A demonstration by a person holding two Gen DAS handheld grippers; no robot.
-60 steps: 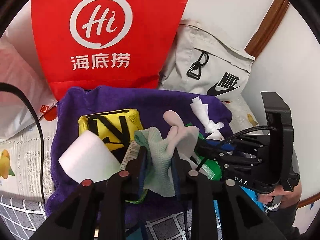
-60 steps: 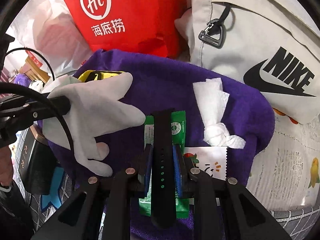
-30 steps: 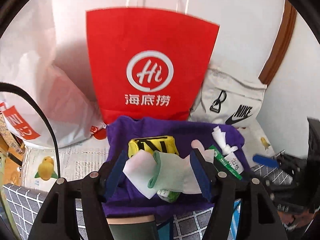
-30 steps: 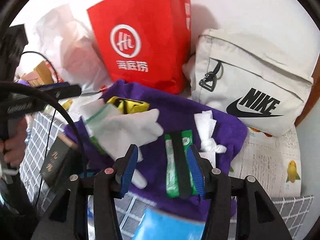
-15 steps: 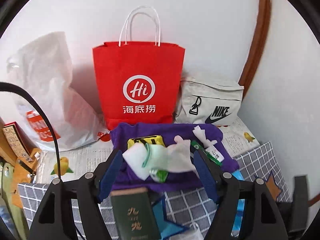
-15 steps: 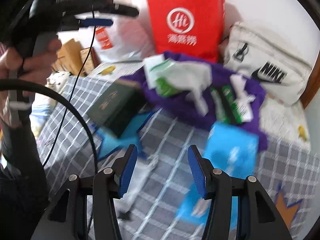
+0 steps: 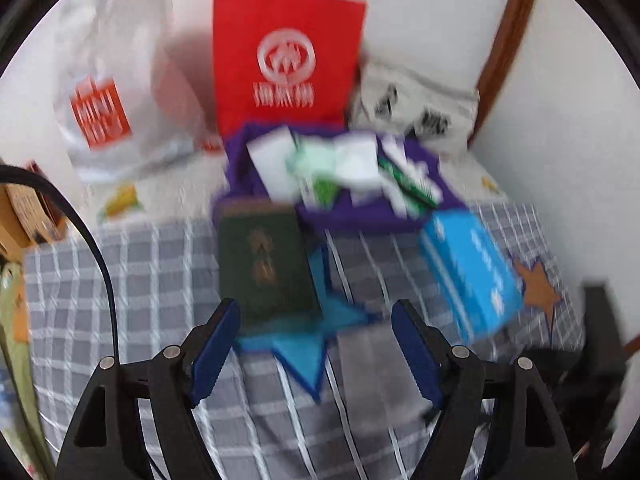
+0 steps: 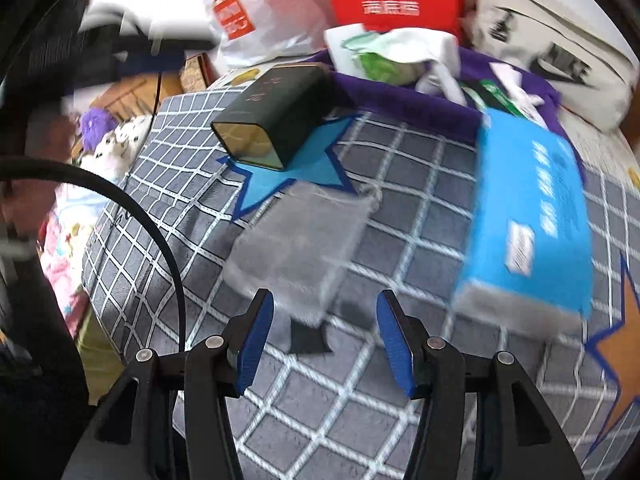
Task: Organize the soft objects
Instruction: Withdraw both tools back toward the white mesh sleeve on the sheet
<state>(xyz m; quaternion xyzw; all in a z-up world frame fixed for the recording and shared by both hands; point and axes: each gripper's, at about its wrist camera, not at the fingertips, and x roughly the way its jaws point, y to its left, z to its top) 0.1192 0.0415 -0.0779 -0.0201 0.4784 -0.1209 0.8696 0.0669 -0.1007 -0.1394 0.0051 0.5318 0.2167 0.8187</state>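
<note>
a white wall (image 7: 420,20) is seen at 12 o'clock, a brown wooden trim (image 7: 500,52) at 1 o'clock, and a grey checked blanket (image 8: 400,240) is spread below.

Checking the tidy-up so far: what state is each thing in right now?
Left gripper: open, empty.
Right gripper: open, empty.
White glove with green cuff: lying on purple towel.
Dark green box: lying flat.
Blue tissue pack: lying flat.
Grey mesh pouch: flat on checked blanket.
Red paper bag: upright.

Left gripper (image 7: 316,312) jaws apart, just opening, empty — dark green box (image 7: 266,264) beyond, purple towel (image 7: 360,216) behind.
</note>
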